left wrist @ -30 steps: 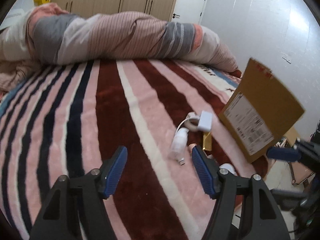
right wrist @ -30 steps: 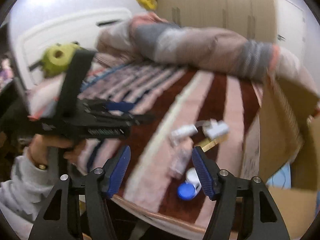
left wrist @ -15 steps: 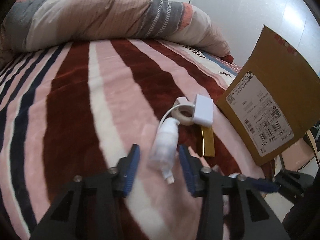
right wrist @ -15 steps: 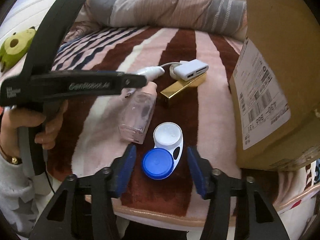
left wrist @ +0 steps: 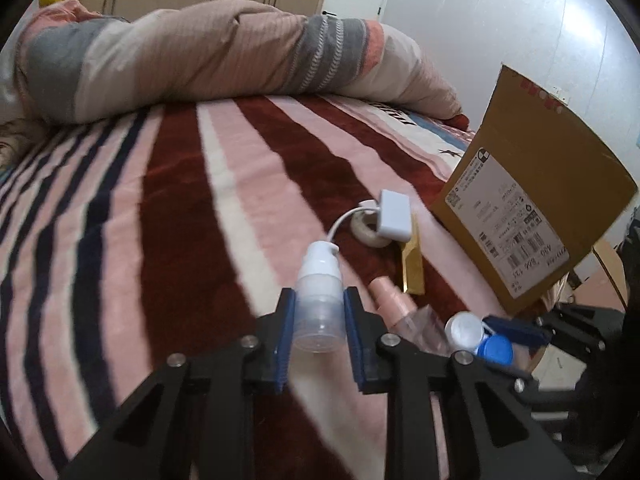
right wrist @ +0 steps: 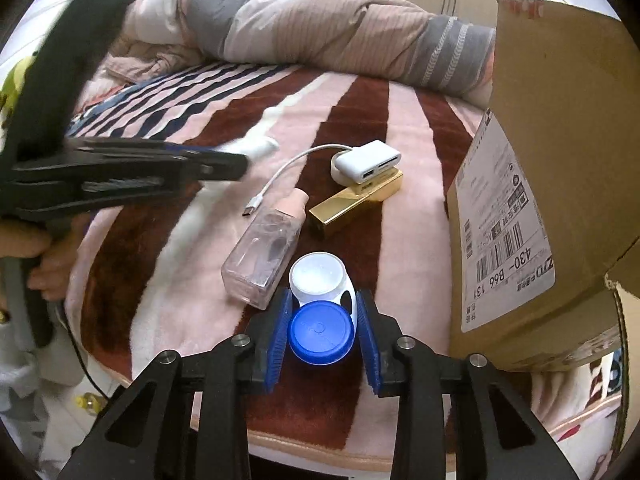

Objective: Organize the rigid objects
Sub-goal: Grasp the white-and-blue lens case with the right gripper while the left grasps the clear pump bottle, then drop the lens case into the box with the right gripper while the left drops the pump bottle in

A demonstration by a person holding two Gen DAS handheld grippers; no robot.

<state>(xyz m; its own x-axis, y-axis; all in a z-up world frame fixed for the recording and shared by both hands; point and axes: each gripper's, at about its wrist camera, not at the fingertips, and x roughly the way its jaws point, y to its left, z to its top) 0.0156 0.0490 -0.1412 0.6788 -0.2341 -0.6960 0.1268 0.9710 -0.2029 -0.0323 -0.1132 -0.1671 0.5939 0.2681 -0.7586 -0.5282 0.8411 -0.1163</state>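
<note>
1. Left tool [left wrist: 319,322] has its blue pads pressed against both sides of a small translucent pump bottle [left wrist: 320,300] with a white cap, clamped on it near the front edge of the bed [left wrist: 120,220].
2. Right tool [right wrist: 322,336] has its pads closed in on either side of a contact lens case [right wrist: 322,304], at its blue lid; the white lid points away. The pads look to be touching or nearly touching the case, so the grip reads as clamped.
3. A clear rectangular bottle with a pink cap [right wrist: 266,254] lies on the striped blanket, just left of the lens case and between the two tools.
4. Farther back lie a gold bar-shaped object [right wrist: 354,200], a white adapter with a cable [right wrist: 368,162] resting partly on it, and a pale ring [left wrist: 370,232] under the adapter.
5. A brown cardboard box [right wrist: 540,160] with a shipping label stands at the right edge of the bed, close to the objects.
6. Judged progress: early. Both tools seem to have just taken their first items; nothing can be seen inside the box from either view.
7. Left to do, by this reading: move the pump bottle and lens case to their place, probably the box, then the clear bottle, gold bar, adapter and ring.
</note>
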